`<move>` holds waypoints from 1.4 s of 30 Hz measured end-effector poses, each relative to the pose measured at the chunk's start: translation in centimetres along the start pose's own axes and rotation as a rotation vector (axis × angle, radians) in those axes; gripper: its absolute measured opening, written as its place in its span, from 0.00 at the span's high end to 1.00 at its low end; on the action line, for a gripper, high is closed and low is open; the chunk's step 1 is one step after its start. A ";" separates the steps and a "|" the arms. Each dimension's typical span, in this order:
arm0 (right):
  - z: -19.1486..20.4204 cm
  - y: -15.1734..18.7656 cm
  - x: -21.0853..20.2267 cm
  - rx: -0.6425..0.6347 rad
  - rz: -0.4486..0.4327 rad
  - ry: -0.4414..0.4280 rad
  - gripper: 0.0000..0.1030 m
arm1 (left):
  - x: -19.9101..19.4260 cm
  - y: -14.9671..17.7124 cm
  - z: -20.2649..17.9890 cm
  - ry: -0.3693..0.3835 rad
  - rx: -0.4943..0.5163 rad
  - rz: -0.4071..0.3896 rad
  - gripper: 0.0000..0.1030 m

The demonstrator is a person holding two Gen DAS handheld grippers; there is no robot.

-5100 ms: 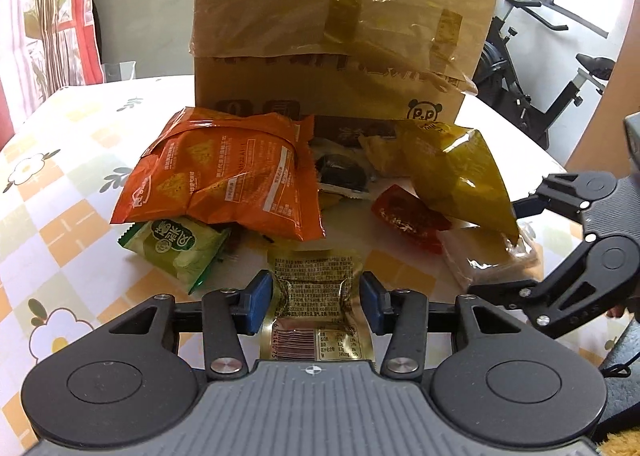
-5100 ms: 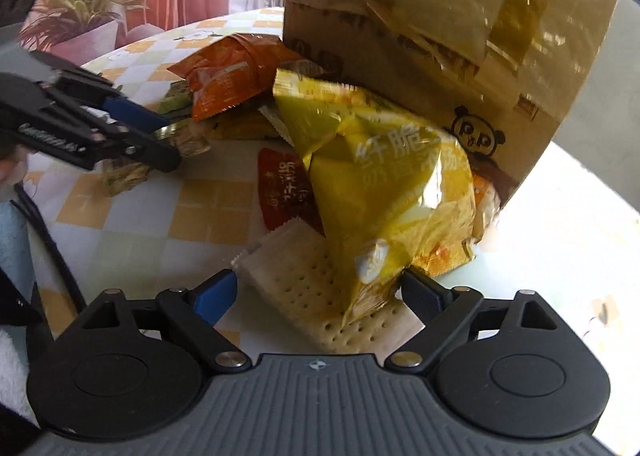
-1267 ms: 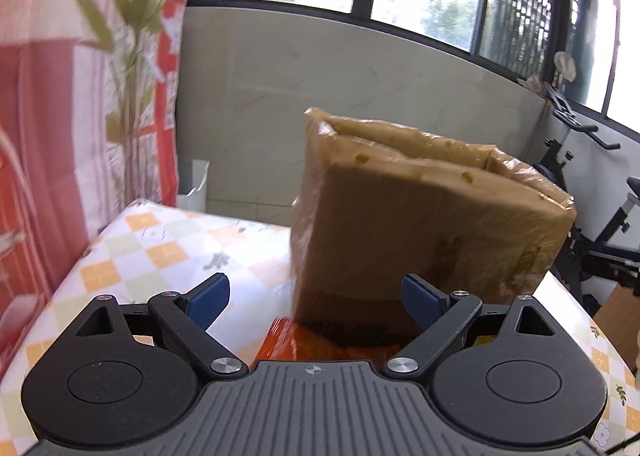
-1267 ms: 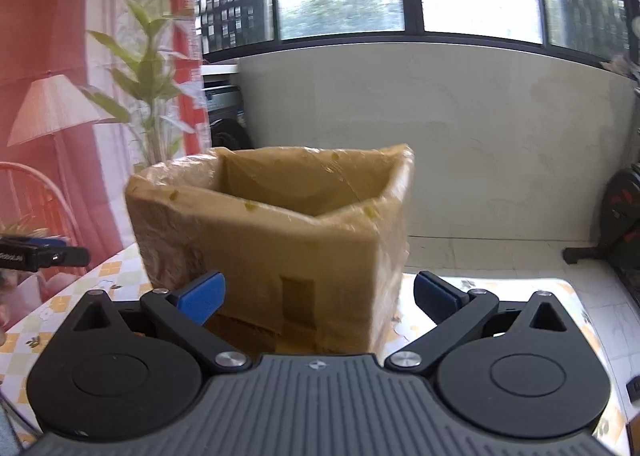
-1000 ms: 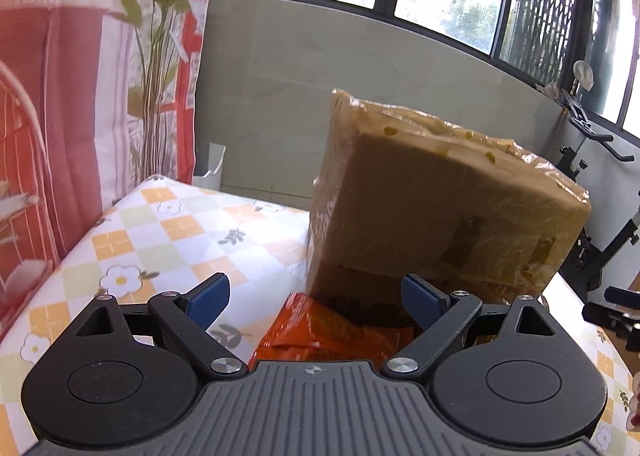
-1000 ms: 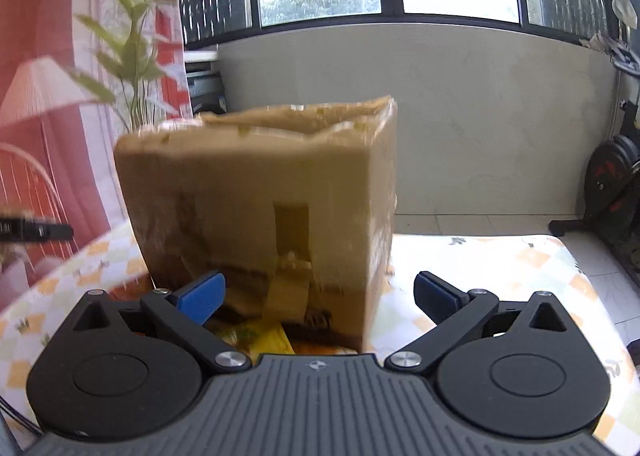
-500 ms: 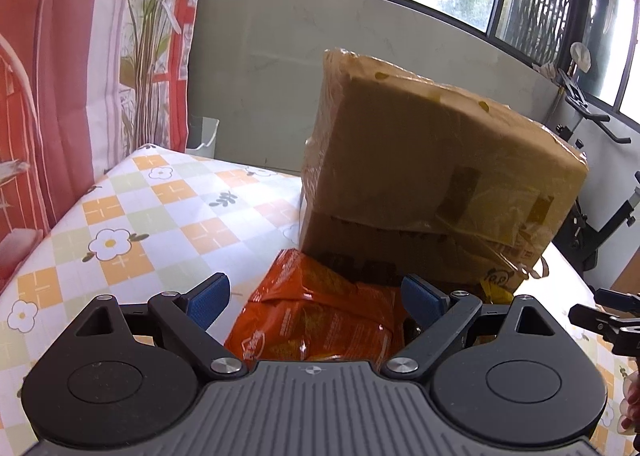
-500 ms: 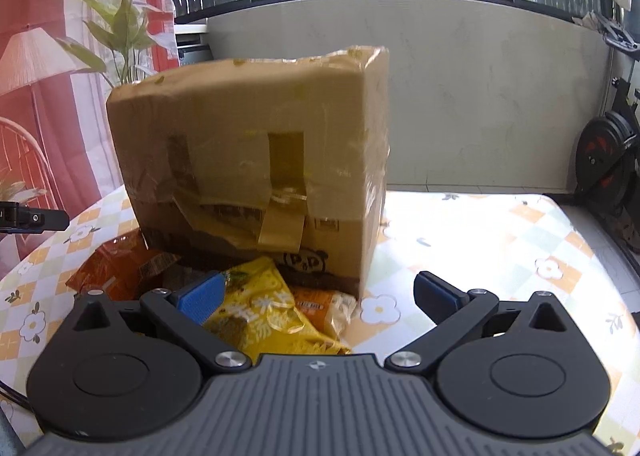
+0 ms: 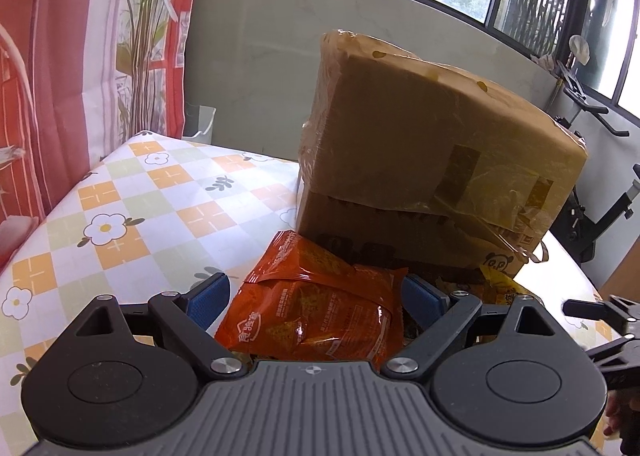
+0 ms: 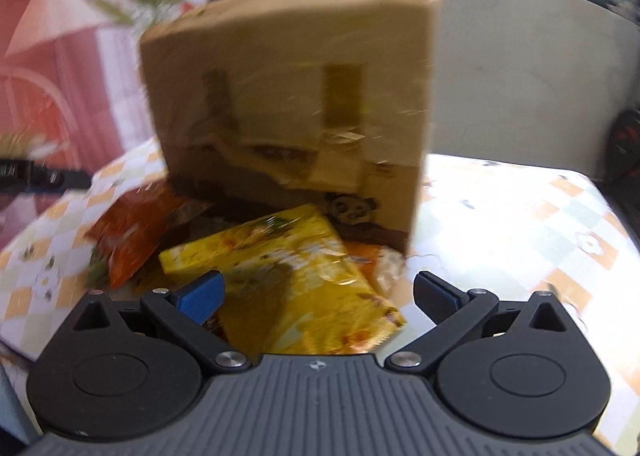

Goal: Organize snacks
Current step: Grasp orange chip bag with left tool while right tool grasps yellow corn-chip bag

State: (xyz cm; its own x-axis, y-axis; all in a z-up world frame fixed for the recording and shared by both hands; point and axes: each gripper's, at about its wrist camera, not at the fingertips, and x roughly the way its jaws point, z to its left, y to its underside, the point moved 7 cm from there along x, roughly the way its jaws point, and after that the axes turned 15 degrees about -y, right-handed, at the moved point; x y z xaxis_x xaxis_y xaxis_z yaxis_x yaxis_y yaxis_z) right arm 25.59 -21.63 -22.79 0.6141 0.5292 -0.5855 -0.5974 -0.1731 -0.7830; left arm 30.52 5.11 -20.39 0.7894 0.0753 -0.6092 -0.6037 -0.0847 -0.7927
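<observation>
The left claw [image 9: 316,298] is spread wide around the crinkled orange foil snack bag [image 9: 316,310], not yet pinched, probably for a sideways grip. The right claw [image 10: 318,298] is likewise released above the shiny yellow snack packet [image 10: 296,288]. Both snacks are laid near the tall taped brown cardboard box [image 9: 432,168] on the checked surface [image 9: 132,216].

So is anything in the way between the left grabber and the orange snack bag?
Nothing visible. The left gripper is open, and the orange snack bag lies right between its blue pads. The cardboard box stands behind the bag, not in front.
</observation>
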 end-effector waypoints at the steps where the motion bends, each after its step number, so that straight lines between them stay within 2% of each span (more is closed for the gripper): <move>1: 0.3 0.0 0.5 -0.037 0.022 -0.007 0.01 | -0.1 0.0 0.0 0.002 0.001 0.000 0.09; 6: 1.4 0.2 2.3 -0.253 0.093 -0.053 0.01 | -0.2 0.4 -0.1 0.004 0.004 0.002 0.09; 9: 1.3 0.4 3.5 -0.292 0.144 -0.078 0.00 | -0.2 0.5 -0.2 0.006 0.007 0.005 0.09; 13: 0.9 0.4 4.5 -0.241 0.156 -0.093 0.00 | -0.2 0.6 -0.2 0.010 0.009 0.007 0.09; 16: 0.7 0.5 4.6 -0.155 0.154 -0.100 0.06 | 0.1 0.8 -0.2 0.009 0.011 0.018 0.09; 20: 0.8 0.6 3.6 -0.077 0.104 -0.109 0.15 | 0.7 1.2 -0.1 0.007 0.019 0.037 0.09; 26: 0.3 1.3 2.2 0.024 0.052 -0.082 0.17 | 2.6 1.6 -0.2 0.017 0.044 0.079 0.09; 33: 0.1 1.2 2.0 0.040 0.038 -0.074 0.17 | 5.3 0.0 0.2 0.009 0.048 0.080 0.09; 36: 0.0 1.3 1.8 0.039 0.033 -0.079 0.17 | 7.1 -0.4 0.2 0.041 0.087 0.114 0.09; 38: 0.0 1.3 1.9 0.042 0.030 -0.082 0.17 | 7.6 -0.7 0.7 0.056 0.064 0.103 0.09; 42: 0.0 1.4 1.7 0.044 0.022 -0.092 0.17 | 8.3 -0.5 1.8 0.123 0.021 0.131 0.09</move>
State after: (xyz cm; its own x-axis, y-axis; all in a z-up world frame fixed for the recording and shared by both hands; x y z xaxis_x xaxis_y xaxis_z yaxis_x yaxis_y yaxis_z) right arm 25.83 -21.01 -24.88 0.5521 0.5997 -0.5793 -0.6338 -0.1497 -0.7589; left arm 37.15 7.60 -25.12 0.7109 -0.0569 -0.7010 -0.7033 -0.0646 -0.7080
